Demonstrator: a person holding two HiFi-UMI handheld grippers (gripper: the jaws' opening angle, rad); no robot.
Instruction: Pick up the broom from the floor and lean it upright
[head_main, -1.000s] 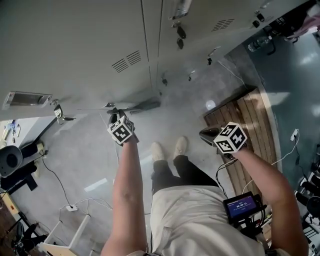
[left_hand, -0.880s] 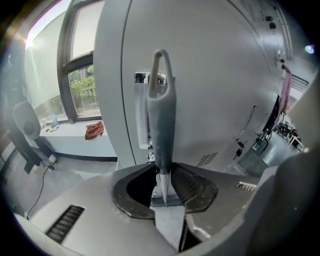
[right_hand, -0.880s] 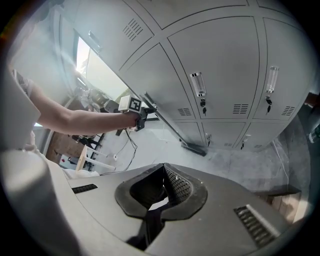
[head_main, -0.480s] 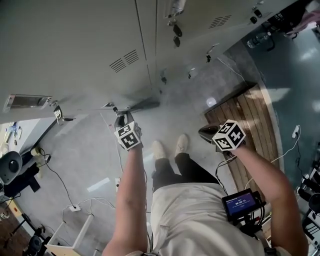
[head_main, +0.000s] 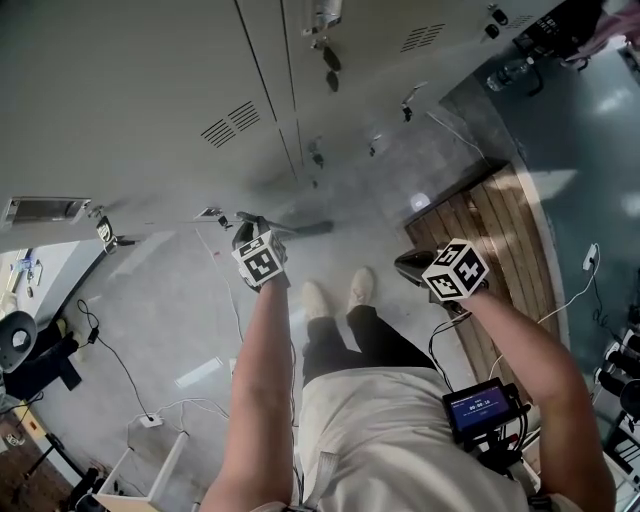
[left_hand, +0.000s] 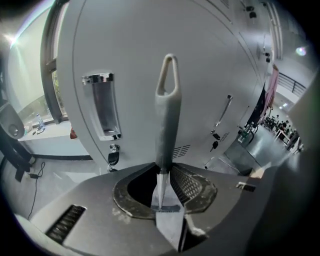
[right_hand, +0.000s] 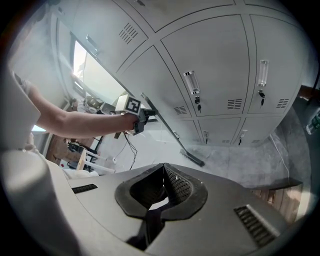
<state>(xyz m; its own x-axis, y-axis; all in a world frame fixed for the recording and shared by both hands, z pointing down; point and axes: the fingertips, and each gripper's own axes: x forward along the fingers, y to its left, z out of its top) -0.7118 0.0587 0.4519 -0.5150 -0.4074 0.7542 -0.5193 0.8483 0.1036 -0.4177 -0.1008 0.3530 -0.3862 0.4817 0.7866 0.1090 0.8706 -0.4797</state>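
The broom (right_hand: 167, 127) stands slanted against the grey lockers (right_hand: 220, 75), its dark brush head (right_hand: 192, 159) on the floor at their foot. My left gripper (right_hand: 140, 117) is shut on its handle partway up. The jaws have just been closing, with the handle between them. In the left gripper view the grey handle (left_hand: 166, 120), ending in a loop, rises from between the jaws of the left gripper (left_hand: 165, 175). In the head view the left gripper (head_main: 248, 228) sits beside the blurred brush head (head_main: 305, 229). My right gripper (head_main: 412, 265) (right_hand: 162, 187) is shut and empty, off to the right.
Locker doors (head_main: 150, 100) with handles and hanging keys (left_hand: 113, 157) fill the wall ahead. A slatted wooden platform (head_main: 500, 240) lies to the right. Cables (head_main: 120, 370) trail over the floor at the left. The person's shoes (head_main: 335, 295) stand just behind the broom.
My left gripper has shifted a little to the right along the lockers with the broom handle in it. The right gripper has stayed where it was.
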